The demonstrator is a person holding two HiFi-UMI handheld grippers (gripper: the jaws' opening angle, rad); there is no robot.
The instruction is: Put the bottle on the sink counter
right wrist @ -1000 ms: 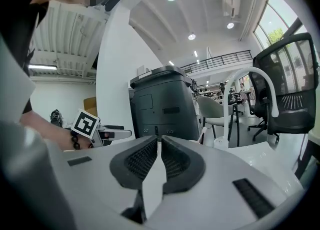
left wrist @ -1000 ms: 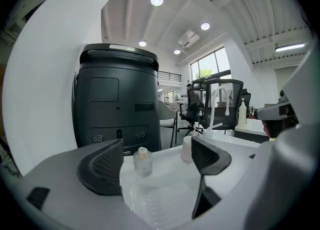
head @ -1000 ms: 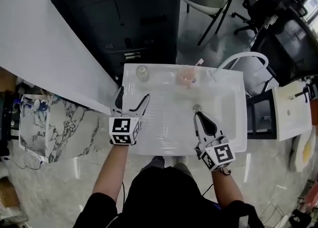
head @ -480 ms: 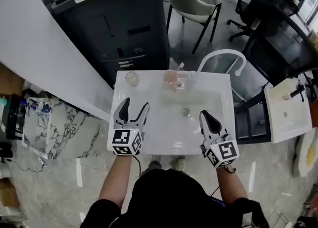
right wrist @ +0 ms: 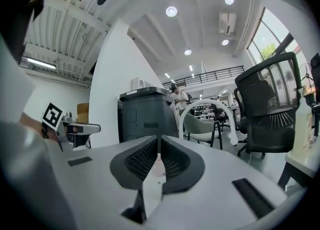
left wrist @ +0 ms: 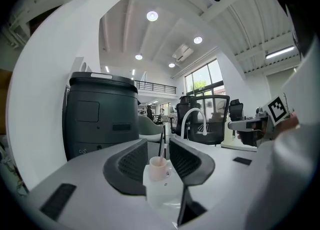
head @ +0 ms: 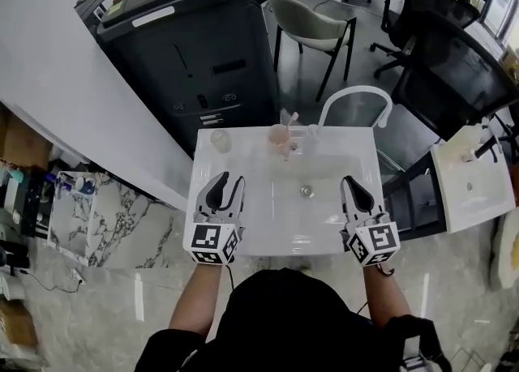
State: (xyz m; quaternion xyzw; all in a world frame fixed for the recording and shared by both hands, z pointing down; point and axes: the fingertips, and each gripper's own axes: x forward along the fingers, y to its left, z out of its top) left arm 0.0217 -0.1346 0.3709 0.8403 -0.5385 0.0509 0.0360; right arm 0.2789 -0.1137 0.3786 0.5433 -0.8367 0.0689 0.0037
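Right gripper (right wrist: 159, 144): jaws together, nothing between them.
Faucet (right wrist: 208, 102): white arch beyond the tips.
Left gripper (right wrist: 92, 129): far left.

Head view down, gripper views level, sharing sink (head: 280, 237)

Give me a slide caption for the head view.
Left gripper, jaws just closing on nothing, and shut right gripper hover over the sink; bottle stands on its back ledge, left of a pink cup.

Counter (head: 243, 241): white sink top, basin (head: 276, 200) in the middle.
Back ledge: bottle (head: 220, 140) left, pink cup (head: 280, 137) middle, faucet (head: 354, 96) right.
Basin: drain (head: 306, 191).
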